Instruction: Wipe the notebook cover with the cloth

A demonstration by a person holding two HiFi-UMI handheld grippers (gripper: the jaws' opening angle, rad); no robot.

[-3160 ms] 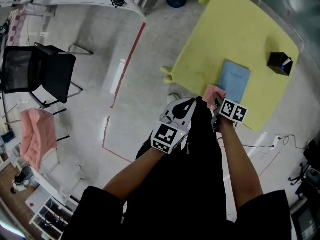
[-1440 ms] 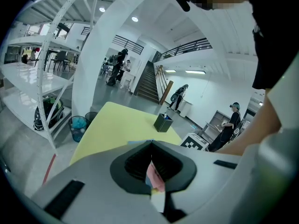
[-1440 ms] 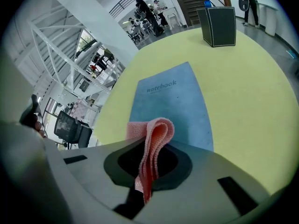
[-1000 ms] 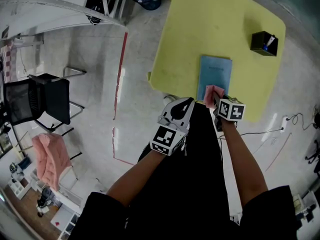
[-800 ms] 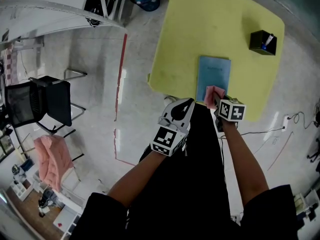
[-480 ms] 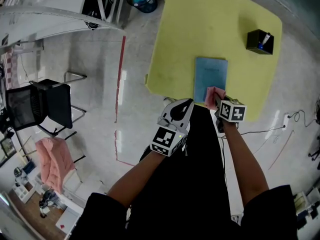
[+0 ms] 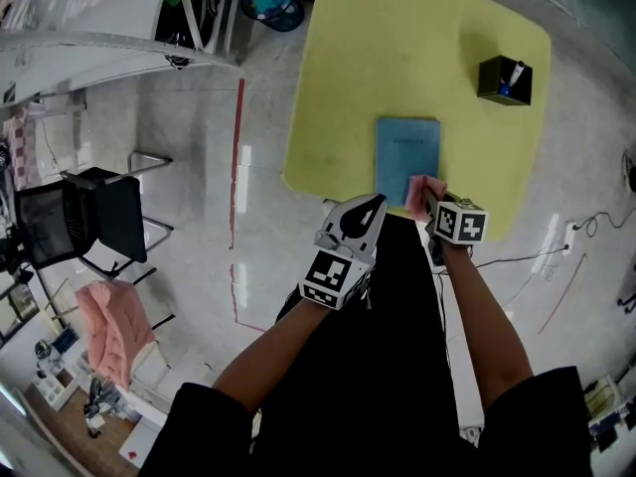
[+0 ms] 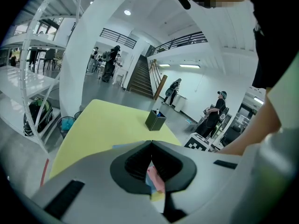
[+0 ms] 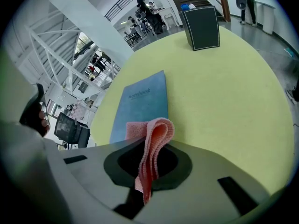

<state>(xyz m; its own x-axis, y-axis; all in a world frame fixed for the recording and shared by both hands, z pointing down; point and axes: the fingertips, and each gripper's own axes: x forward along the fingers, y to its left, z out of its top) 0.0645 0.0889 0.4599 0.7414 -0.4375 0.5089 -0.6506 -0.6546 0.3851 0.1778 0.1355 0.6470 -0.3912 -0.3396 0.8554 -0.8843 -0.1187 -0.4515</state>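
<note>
Cloth [image 9: 152,146]: pink, knitted, folded double. Your right gripper [image 9: 148,161] has its jaws clamped on it, and the fold stands out past the tips.

Notebook [image 7: 406,159]: blue cover, closed, flat on the yellow table [image 7: 397,38], near the edge closest to you. It lies at 12 o'clock from your right gripper. In the head view the cloth overlaps its near right corner; whether it touches the cover cannot be told.

Left gripper [image 8: 150,146]: jaws together, nothing between them. It hangs off the table edge at 9 o'clock from the right gripper.

Pen holder [image 7: 502,79]: black box at 1 o'clock from the notebook, well apart from it.

Step in hand: by my reading, you are bringing the cloth to the cover; no stroke across the blue surface looks made yet.

Next move: lower the fold until it presses flat on the near end of the cover, then draw it towards 12 o'clock along the length. Keep the pressure light, for the notebook lies loose and may slide. Your free left gripper could pin a corner.
</note>
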